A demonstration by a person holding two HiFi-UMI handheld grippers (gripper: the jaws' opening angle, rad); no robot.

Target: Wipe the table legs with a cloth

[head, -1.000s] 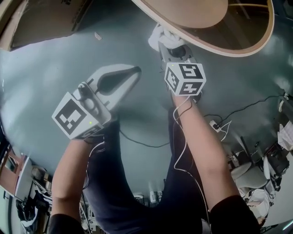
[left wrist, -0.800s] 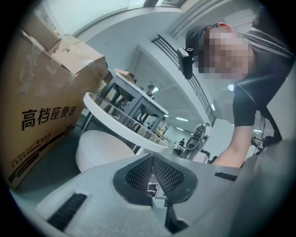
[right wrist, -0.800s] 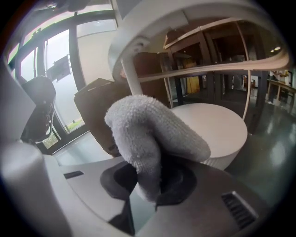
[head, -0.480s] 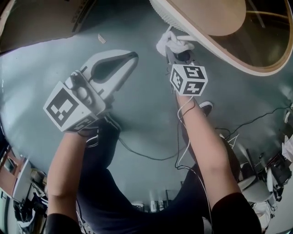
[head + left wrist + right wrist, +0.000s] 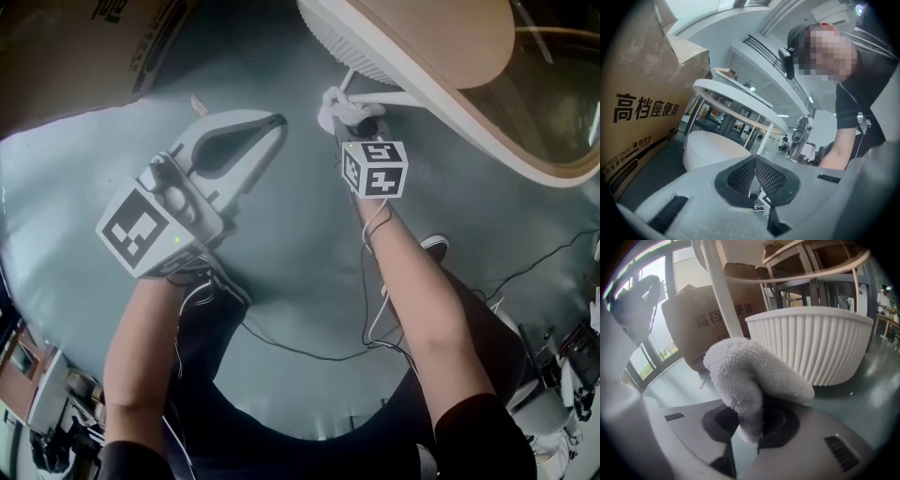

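right hand-held gripper (image 5: 749, 426) pinching white cloth (image 5: 750, 378), beside table leg (image 5: 720, 296)

The left hand-held gripper (image 5: 275, 122) and right hand-held gripper (image 5: 362, 120) are pale grey; each bears a white marker cube (image 5: 376, 169) with black squares; a thin white cable (image 5: 367, 281) trails behind; short black sleeves (image 5: 473, 427); dark trousers (image 5: 281, 403).

One left gripper (image 5: 278, 121), one right gripper (image 5: 352, 120), one white cloth (image 5: 337, 103), one cardboard box (image 5: 640, 101), one ribbed white drum (image 5: 813, 345)
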